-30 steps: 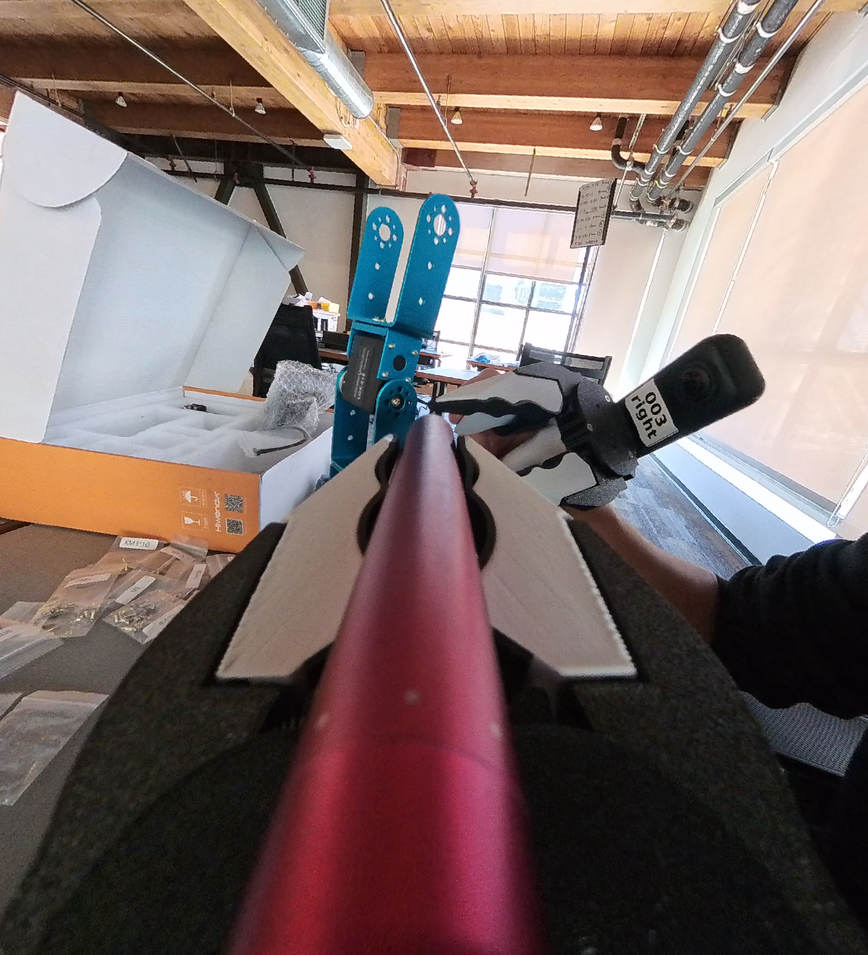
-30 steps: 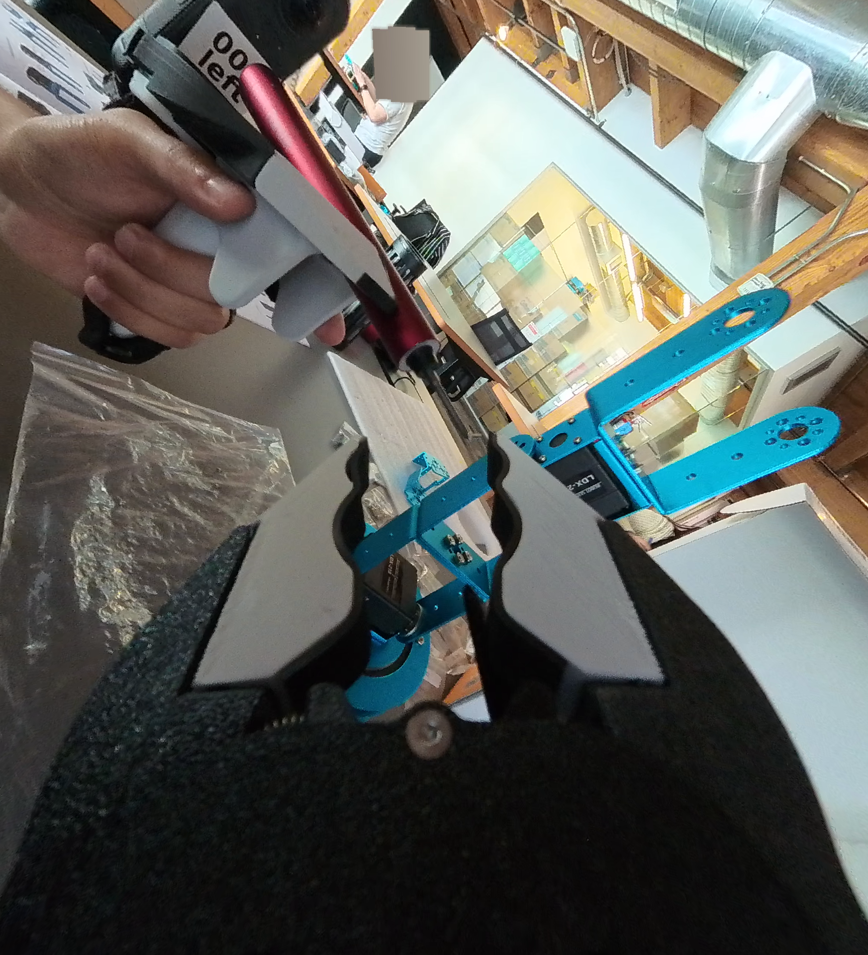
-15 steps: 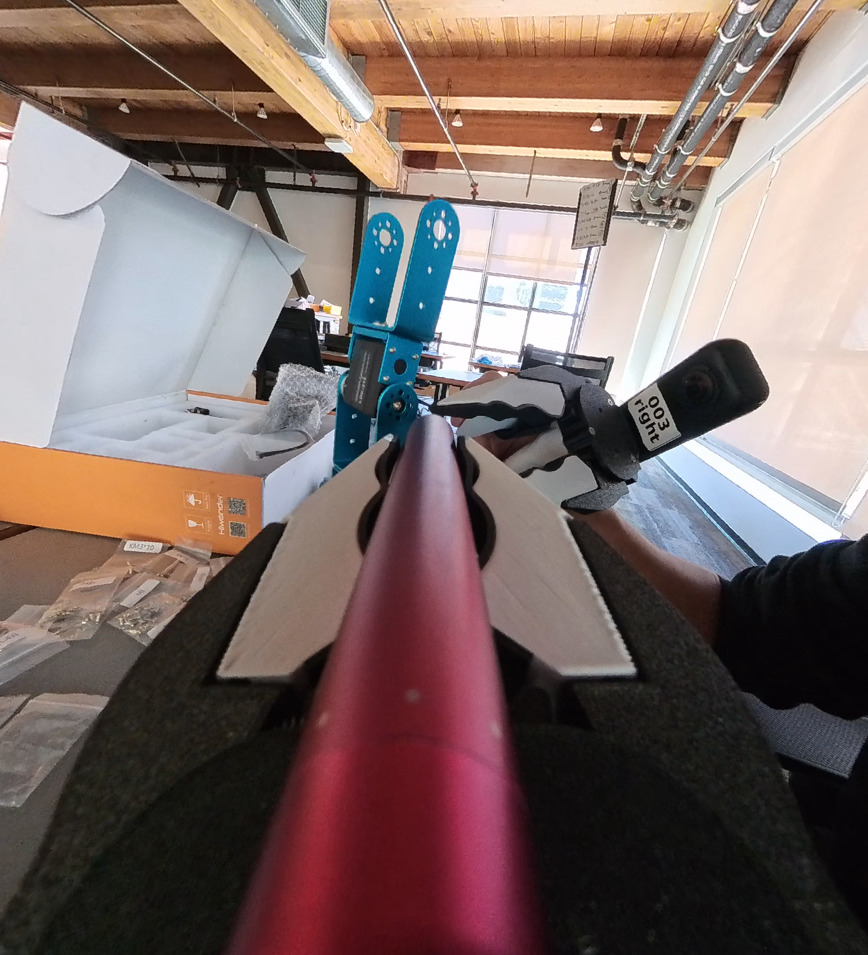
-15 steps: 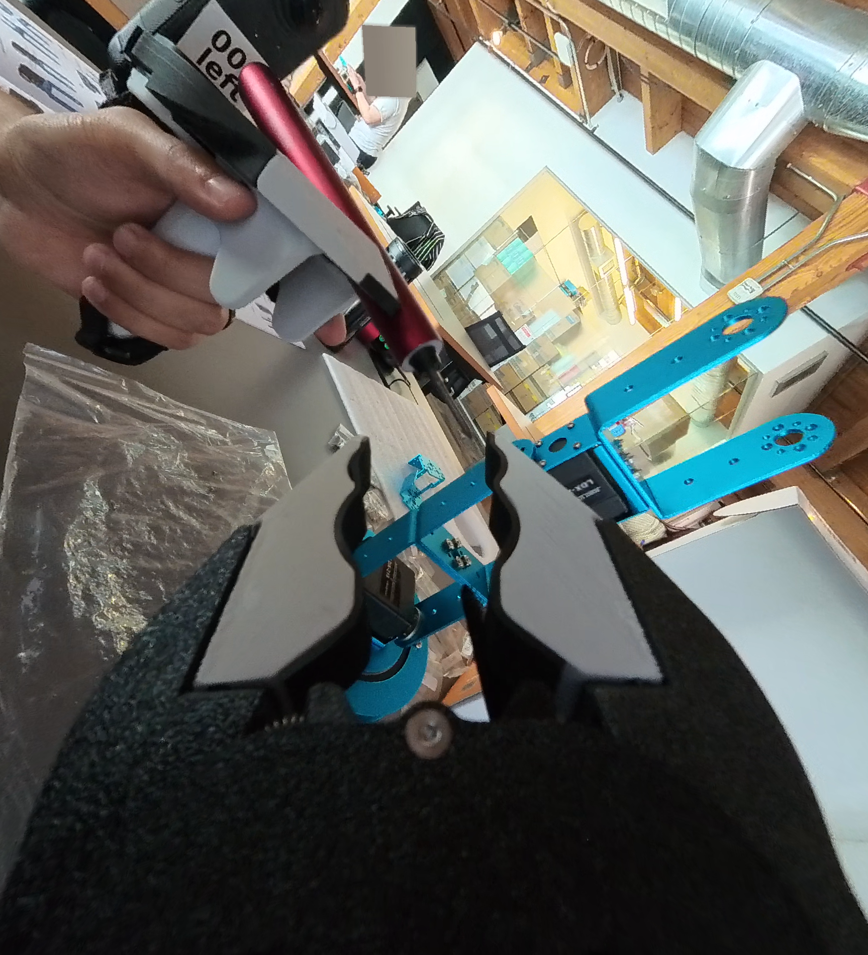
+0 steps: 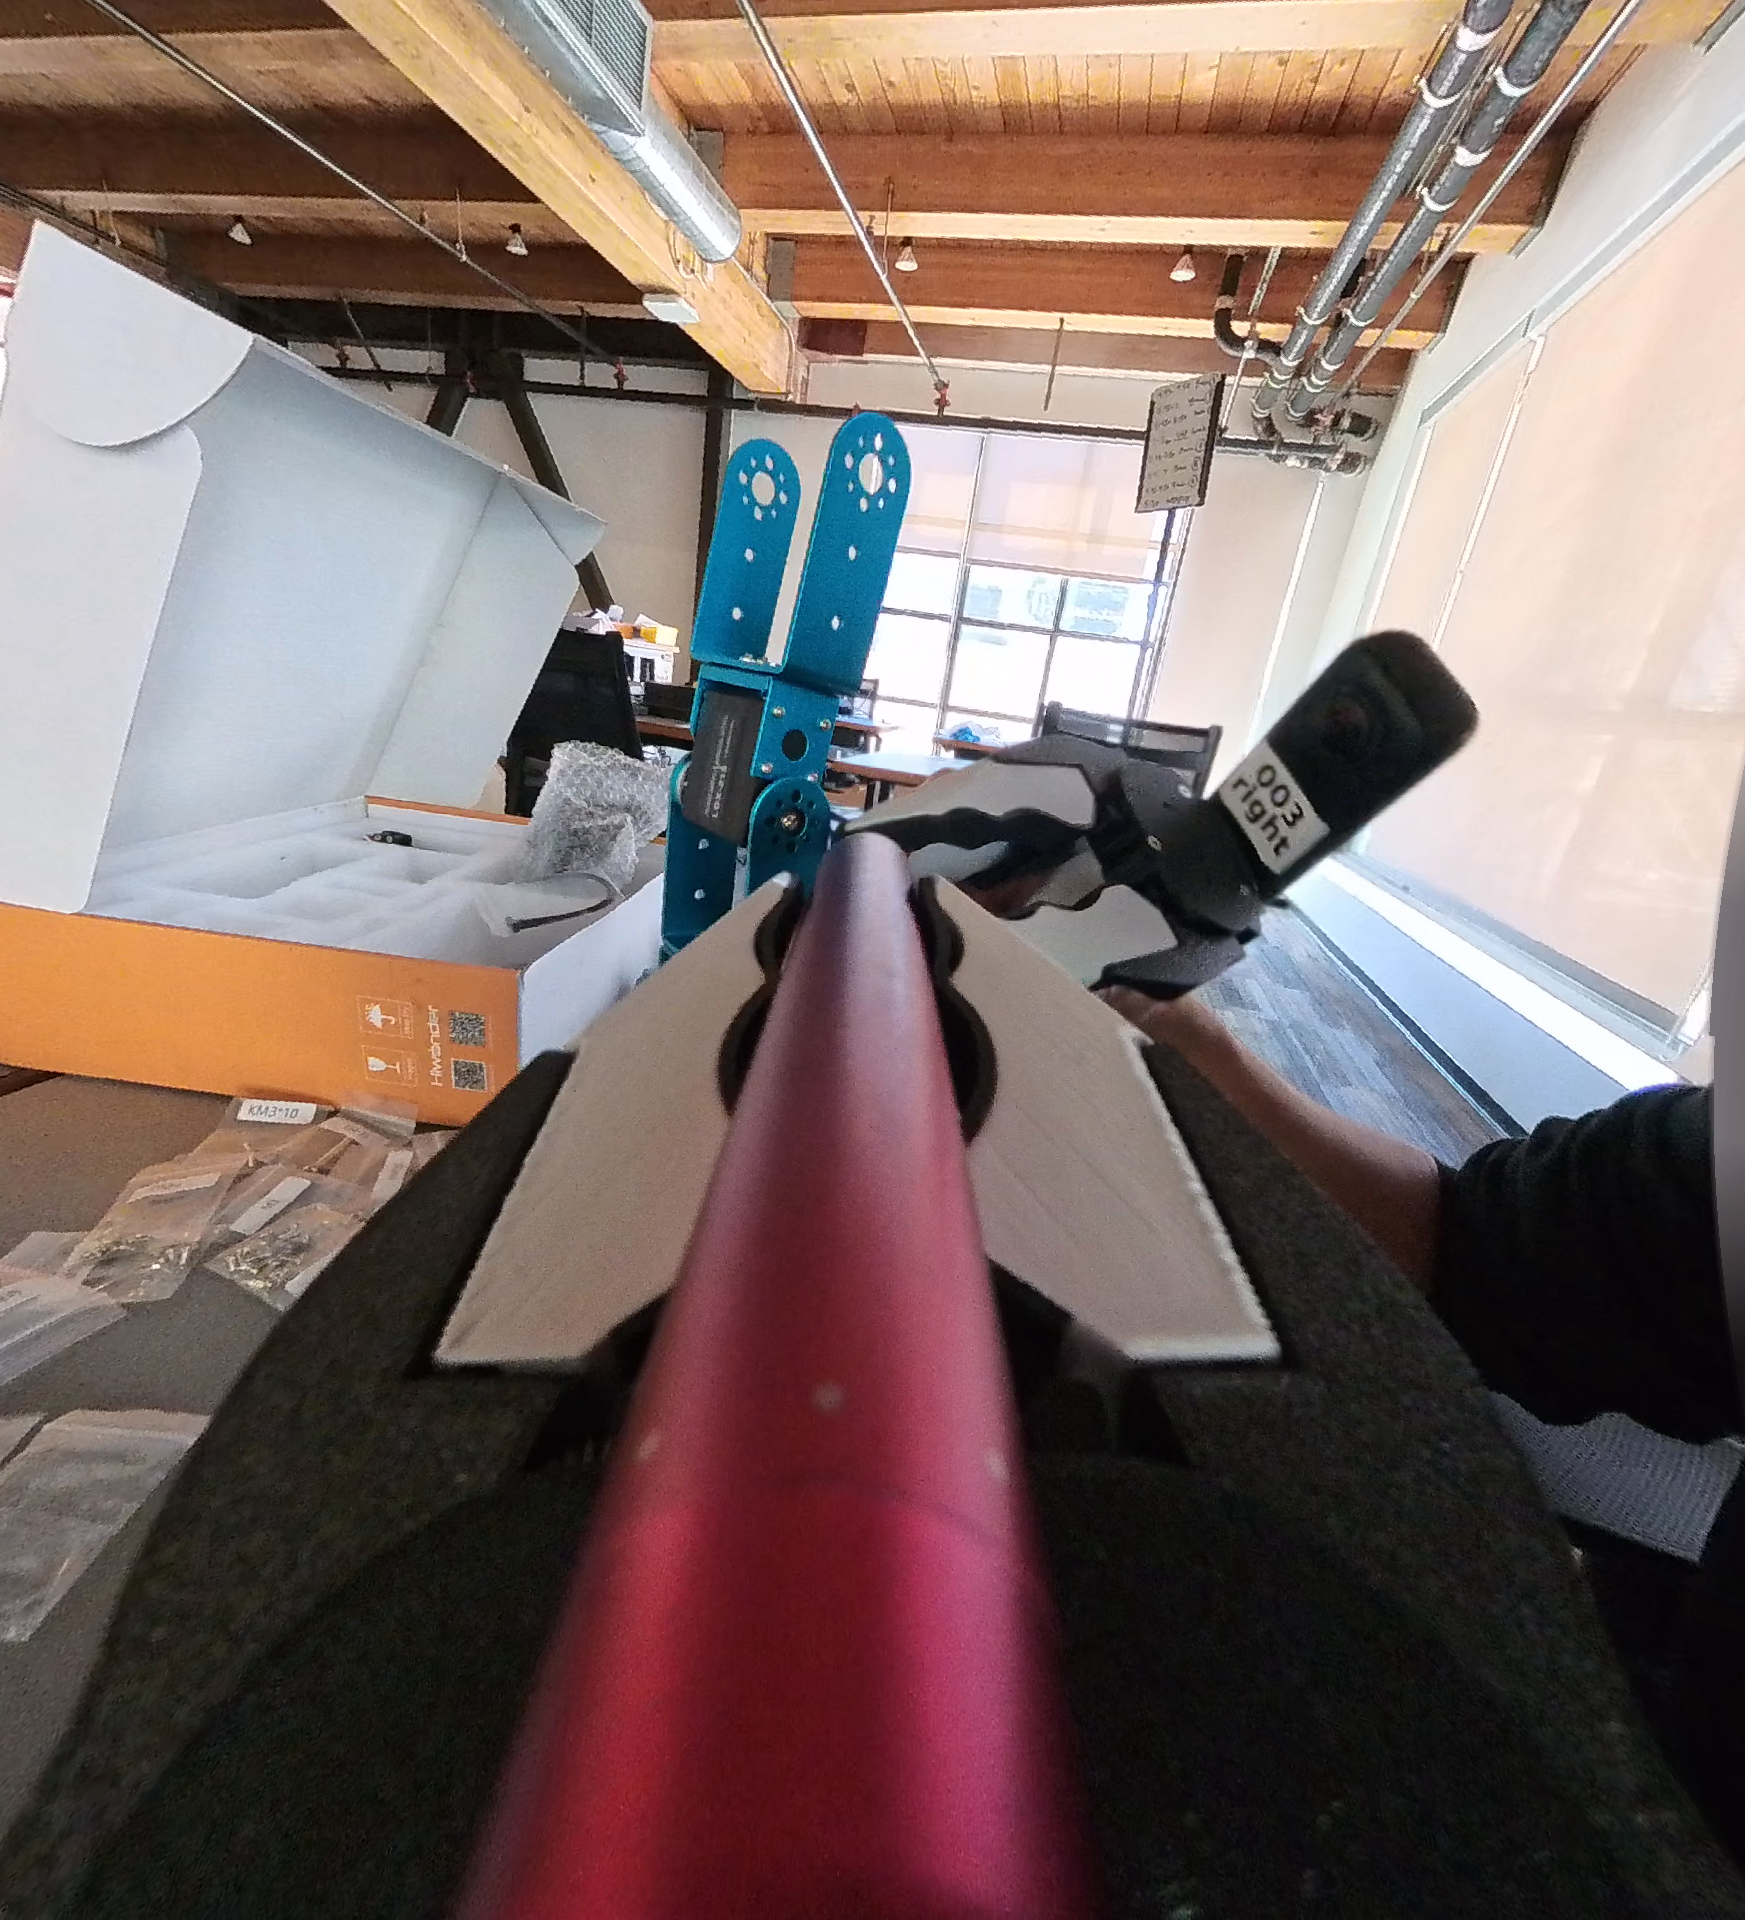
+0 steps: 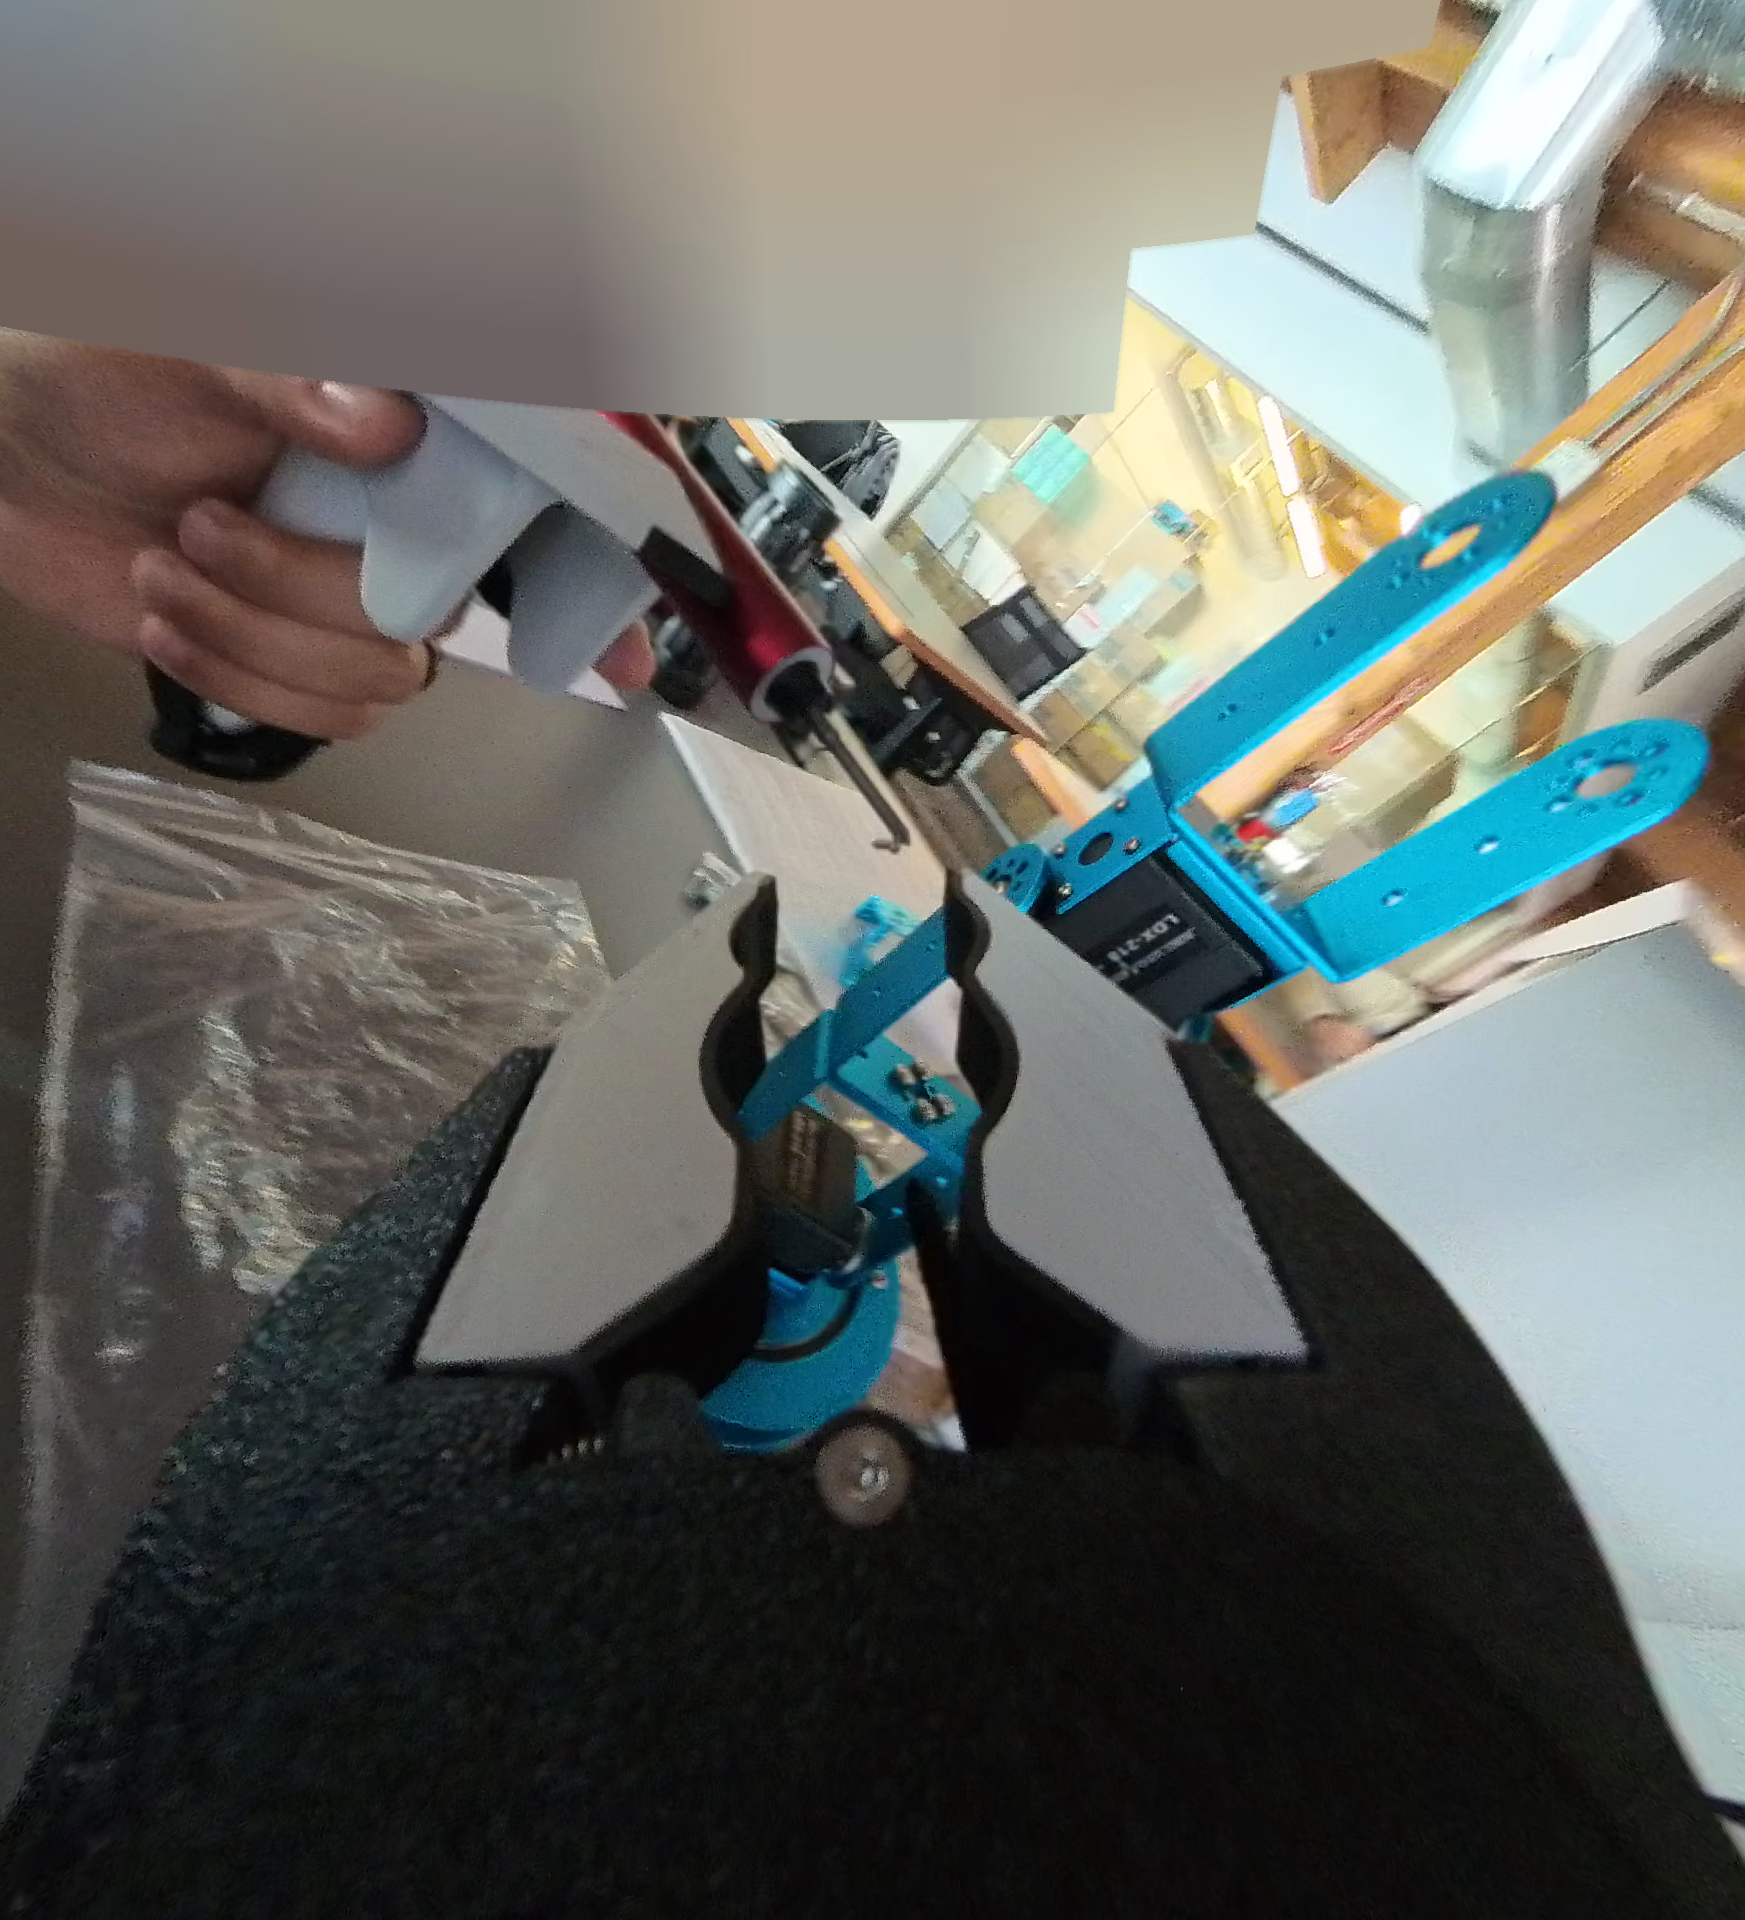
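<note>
On the grey table (image 5: 37, 1174) stands a blue metal robot arm (image 5: 785, 717), half built, with two flat blue plates pointing up. It is upright, so both grippers can get at its sides.

The left gripper (image 5: 852, 894) holds a red screwdriver (image 5: 826, 1299). Its two white fingers (image 5: 1086, 1143) are squeezed tight on the red handle, one on each side, so the tool points straight ahead like a long nose. In the right wrist view the thin metal tip (image 6: 863, 769) sticks out of the red handle and hangs close to the blue arm, a little above it. I cannot tell if the tip touches anything.

The right gripper (image 6: 863, 914) is around the lower part of the blue robot arm (image 6: 1367, 831). A thin blue bar (image 6: 889, 997) runs between its fingers. The jaws are partly open, and the bar lies against the inner edge of one finger. It looks like it is keeping the arm steady, but I cannot tell if it really squeezes.

Behind the arm sits an open orange and white box (image 5: 224, 977) with its lid up. Little bags of screws (image 5: 255, 1216) lie flat near the front of the table, easy to reach. A big clear plastic bag (image 6: 255, 1039) lies beside the right gripper.
</note>
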Tool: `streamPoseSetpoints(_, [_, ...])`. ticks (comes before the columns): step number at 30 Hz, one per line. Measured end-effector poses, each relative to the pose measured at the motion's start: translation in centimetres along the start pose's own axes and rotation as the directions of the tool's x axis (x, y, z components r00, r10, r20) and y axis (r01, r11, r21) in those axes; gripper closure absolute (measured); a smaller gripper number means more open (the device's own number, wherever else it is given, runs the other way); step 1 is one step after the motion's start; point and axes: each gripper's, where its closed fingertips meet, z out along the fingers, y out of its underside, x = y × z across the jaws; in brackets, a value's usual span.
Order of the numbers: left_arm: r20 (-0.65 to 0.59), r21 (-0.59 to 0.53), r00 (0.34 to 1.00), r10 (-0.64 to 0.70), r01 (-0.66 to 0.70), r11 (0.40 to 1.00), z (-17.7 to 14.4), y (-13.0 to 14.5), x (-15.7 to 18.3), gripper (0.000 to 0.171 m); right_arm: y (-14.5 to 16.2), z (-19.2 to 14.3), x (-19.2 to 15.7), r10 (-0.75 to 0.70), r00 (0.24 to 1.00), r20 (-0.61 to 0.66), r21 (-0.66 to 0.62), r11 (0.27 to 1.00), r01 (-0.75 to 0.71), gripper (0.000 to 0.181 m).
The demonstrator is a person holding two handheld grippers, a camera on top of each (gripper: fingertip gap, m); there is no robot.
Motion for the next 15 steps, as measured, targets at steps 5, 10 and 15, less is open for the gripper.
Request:
streamPoseSetpoints(5, [-0.027,0.031,1.0,0.017,-0.016,0.999,-0.2,-0.5,0.6,0.15,-0.5,0.0,-0.8,0.281,0.942,0.182,-0.014,0.959,-0.283,0.15])
streamPoseSetpoints(10, [-0.058,0.057,0.998,0.038,-0.035,0.998,-0.3,-0.9,1.4,0.149,-1.4,-0.4,-0.8,0.443,0.851,0.281,-0.011,0.888,-0.459,0.156])
streamPoseSetpoints(15, [-0.066,0.059,0.996,0.055,-0.051,0.997,-0.2,-0.8,1.7,0.149,-2.6,-0.9,-1.1,0.475,0.812,0.339,0.018,0.86,-0.51,0.158])
